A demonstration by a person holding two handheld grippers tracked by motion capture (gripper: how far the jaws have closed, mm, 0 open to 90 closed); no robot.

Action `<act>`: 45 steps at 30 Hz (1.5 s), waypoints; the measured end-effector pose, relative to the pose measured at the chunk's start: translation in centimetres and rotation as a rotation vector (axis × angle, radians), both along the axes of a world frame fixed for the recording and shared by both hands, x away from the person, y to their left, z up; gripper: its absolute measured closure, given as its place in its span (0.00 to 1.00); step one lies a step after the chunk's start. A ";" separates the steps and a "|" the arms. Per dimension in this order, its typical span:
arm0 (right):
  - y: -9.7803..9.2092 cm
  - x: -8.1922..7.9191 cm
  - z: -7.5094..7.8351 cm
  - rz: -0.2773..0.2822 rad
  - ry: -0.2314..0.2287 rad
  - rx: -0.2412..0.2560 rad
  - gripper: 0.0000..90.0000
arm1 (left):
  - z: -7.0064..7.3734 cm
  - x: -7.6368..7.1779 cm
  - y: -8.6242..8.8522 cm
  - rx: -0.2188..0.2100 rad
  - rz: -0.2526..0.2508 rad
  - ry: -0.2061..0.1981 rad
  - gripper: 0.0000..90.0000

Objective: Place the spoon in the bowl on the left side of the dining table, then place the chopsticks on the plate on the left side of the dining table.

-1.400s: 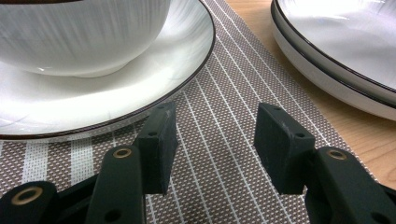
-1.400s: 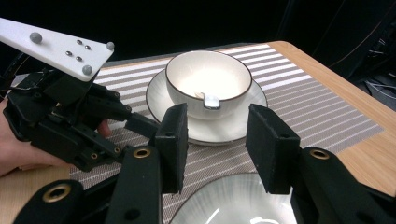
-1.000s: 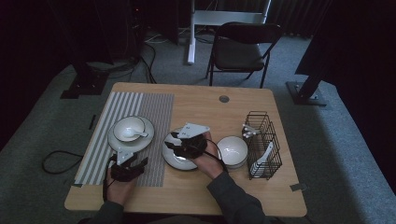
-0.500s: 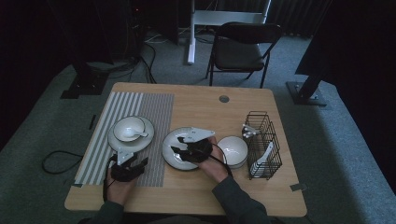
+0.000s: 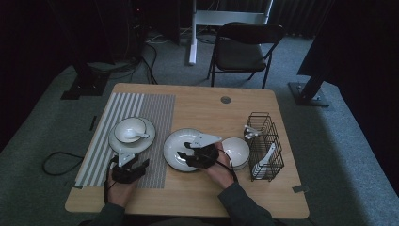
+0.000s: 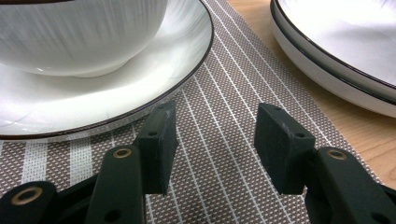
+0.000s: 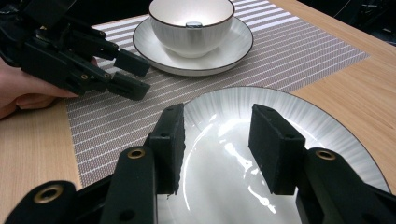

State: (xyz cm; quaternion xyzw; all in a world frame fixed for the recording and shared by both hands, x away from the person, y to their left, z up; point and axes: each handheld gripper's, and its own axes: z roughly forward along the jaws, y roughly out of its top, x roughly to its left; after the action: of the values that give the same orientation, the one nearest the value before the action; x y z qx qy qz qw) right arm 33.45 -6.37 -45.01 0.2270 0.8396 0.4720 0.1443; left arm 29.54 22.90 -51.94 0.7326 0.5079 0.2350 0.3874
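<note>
the high view is dim and slightly soft, its corners sinking to black around the pale wooden worktop (image 5: 197,110). both gripper views are brighter and sharp up close; overhead light throws white glare on the glossy white black-rimmed plate (image 7: 243,168), and the nearest jaws blur slightly

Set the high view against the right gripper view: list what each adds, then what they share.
The high view adds the wire basket, the bare bowl beside it and the chair. The right gripper view adds a close look at the right tongs, open over the big plate. Shared: that plate, the left tongs on the striped mat, and the bowl on its saucer.
</note>
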 end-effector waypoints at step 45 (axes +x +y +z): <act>-7.0 -5.8 -3.4 -0.113 0.011 -0.046 0.62 | 0.9 -0.3 -0.4 0.000 -0.021 -0.019 0.56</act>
State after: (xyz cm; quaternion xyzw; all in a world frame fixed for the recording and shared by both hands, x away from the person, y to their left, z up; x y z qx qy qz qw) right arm 27.61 -13.42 -48.43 0.2732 0.8368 0.4424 0.1716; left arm 29.27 22.48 -51.04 0.7358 0.4965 0.2378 0.3945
